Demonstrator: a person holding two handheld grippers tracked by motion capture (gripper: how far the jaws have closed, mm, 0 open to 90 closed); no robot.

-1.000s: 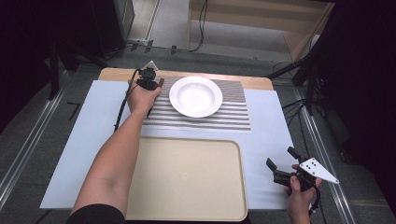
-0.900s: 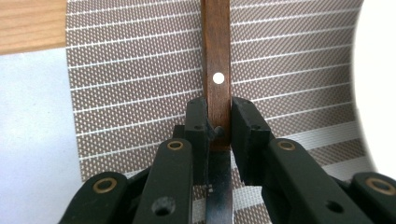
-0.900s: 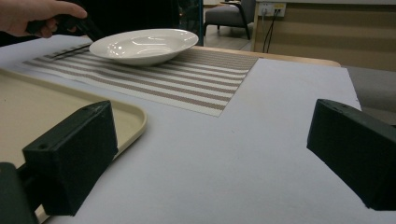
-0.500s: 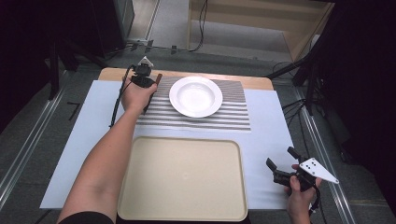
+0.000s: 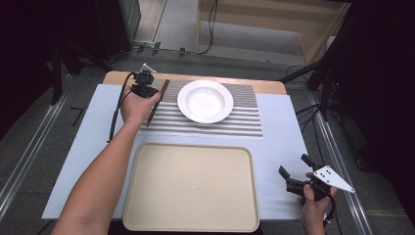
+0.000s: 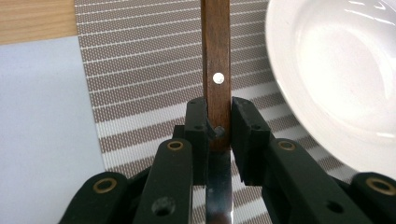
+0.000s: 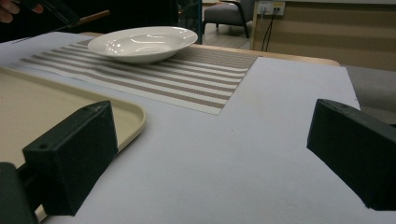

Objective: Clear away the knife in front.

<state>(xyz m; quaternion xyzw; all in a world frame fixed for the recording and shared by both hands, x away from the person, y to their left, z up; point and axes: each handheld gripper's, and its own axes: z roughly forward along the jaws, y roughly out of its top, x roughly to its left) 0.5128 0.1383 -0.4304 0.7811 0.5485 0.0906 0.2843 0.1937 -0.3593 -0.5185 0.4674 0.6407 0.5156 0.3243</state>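
My left gripper [image 5: 157, 98] [image 6: 218, 122] is shut on a knife [image 5: 160, 92] with a brown wooden handle [image 6: 215, 60], gripping it where the handle meets the blade. It hovers over the left end of a striped placemat [image 5: 235, 122] [image 6: 140, 70]. Just right of the knife, a white deep plate [image 5: 204, 101] [image 6: 336, 70] [image 7: 142, 42] rests on the placemat. The right gripper view catches the knife handle [image 7: 93, 17] raised and tilted at far left. My right gripper [image 5: 293, 165] [image 7: 210, 149] stands open and empty at the near right of the table.
A large beige tray [image 5: 191, 188] [image 7: 46, 102] lies empty at the near middle, just left of the right gripper. A pale sheet [image 5: 279, 147] covers the table. The wooden table edge [image 5: 264, 85] runs along the back. The left gripper's cable [image 5: 115, 117] trails over the left side.
The left hand has shifted a little to the left with the knife still in the gripper. The plate and the right gripper have not moved.
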